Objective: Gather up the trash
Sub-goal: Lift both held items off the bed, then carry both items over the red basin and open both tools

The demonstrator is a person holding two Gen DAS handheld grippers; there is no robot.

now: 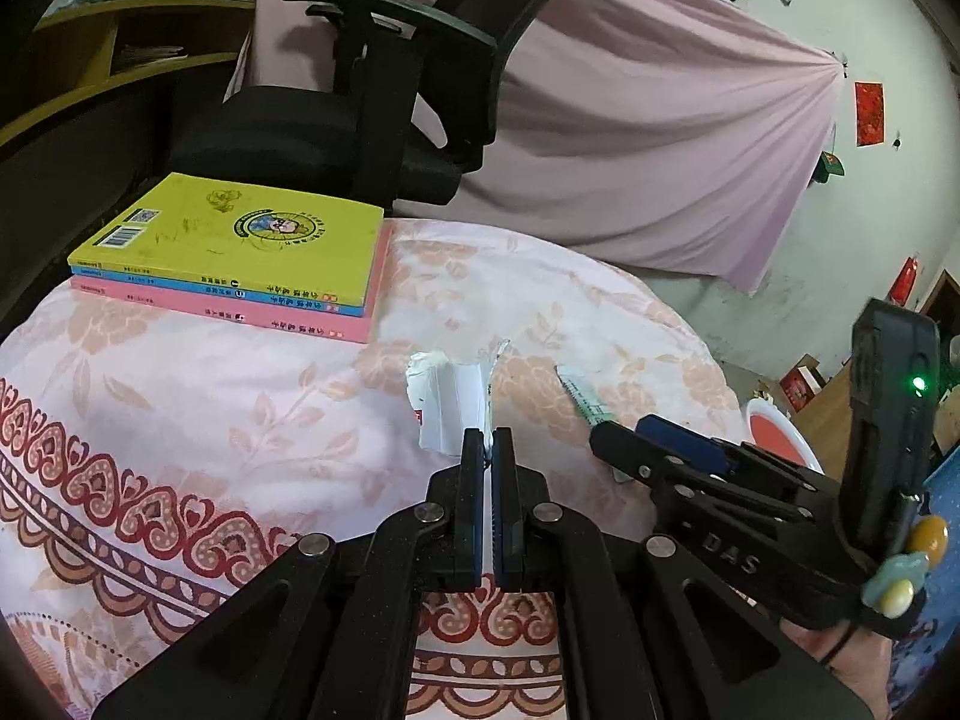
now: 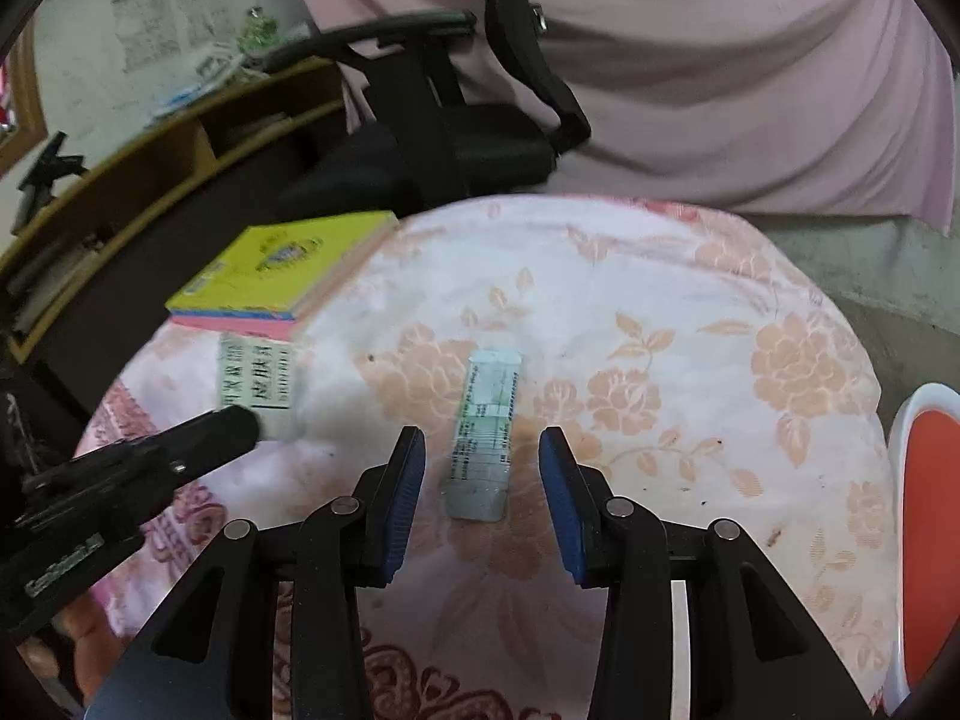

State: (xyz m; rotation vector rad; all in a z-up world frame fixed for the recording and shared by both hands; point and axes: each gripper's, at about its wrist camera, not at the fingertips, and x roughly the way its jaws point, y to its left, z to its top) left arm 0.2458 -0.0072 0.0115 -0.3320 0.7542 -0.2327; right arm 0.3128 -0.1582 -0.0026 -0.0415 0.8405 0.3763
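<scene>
While the left gripper (image 1: 487, 441) is pinching the white torn carton (image 1: 447, 405) by its near edge, jaws closed down on the thin card, the right gripper (image 2: 481, 483) is hanging wide open over the pale green flattened box (image 2: 485, 429), pads either side and not touching it. Both bits of trash are sitting on the floral tablecloth (image 2: 690, 312), roughly mid-table, well apart from the book stack (image 1: 240, 246) at the far left.

Risks as I'm reading it:
- Left grip is biting only the carton's edge; card could be tearing or sliding out on lift.
- Green box is lying flat, so the right fingers may be closing on cloth instead and dragging it, shifting the books.
- The two grippers are working close together; they could be clipping each other.
- No bin showing in either view, so can't tell the drop-off spot.
</scene>
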